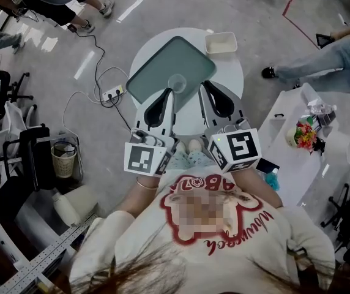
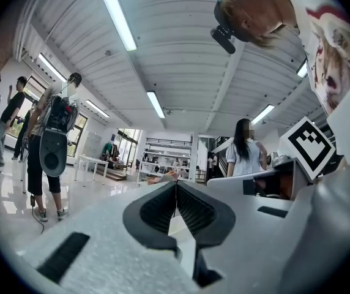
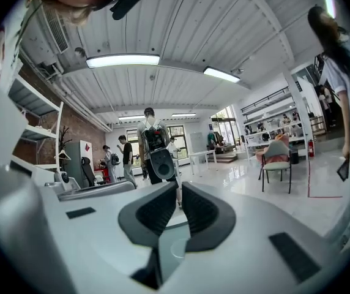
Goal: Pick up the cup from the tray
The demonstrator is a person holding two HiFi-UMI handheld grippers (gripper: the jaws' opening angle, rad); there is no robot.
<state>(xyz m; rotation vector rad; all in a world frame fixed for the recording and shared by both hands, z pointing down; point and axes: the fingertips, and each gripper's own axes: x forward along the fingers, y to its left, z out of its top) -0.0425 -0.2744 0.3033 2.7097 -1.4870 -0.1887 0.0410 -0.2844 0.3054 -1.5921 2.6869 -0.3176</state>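
Observation:
A clear cup [image 1: 176, 82] stands upright on the grey-green tray [image 1: 163, 60], near the tray's front edge on a round white table [image 1: 230, 72]. My left gripper [image 1: 169, 92] is shut and empty, its tips just short of the cup on the near side. My right gripper [image 1: 204, 84] is also shut and empty, a little to the right of the cup. In the left gripper view the left gripper [image 2: 175, 187] has its ribbed pads pressed together. In the right gripper view the right gripper [image 3: 180, 192] is closed at the tips, and a faint round cup rim [image 3: 178, 248] shows below them.
A small white box [image 1: 221, 43] sits at the table's far right, beside the tray. A power strip [image 1: 114, 94] with cables lies on the floor to the left. A white side table with flowers [image 1: 305, 135] stands to the right. People stand around the room.

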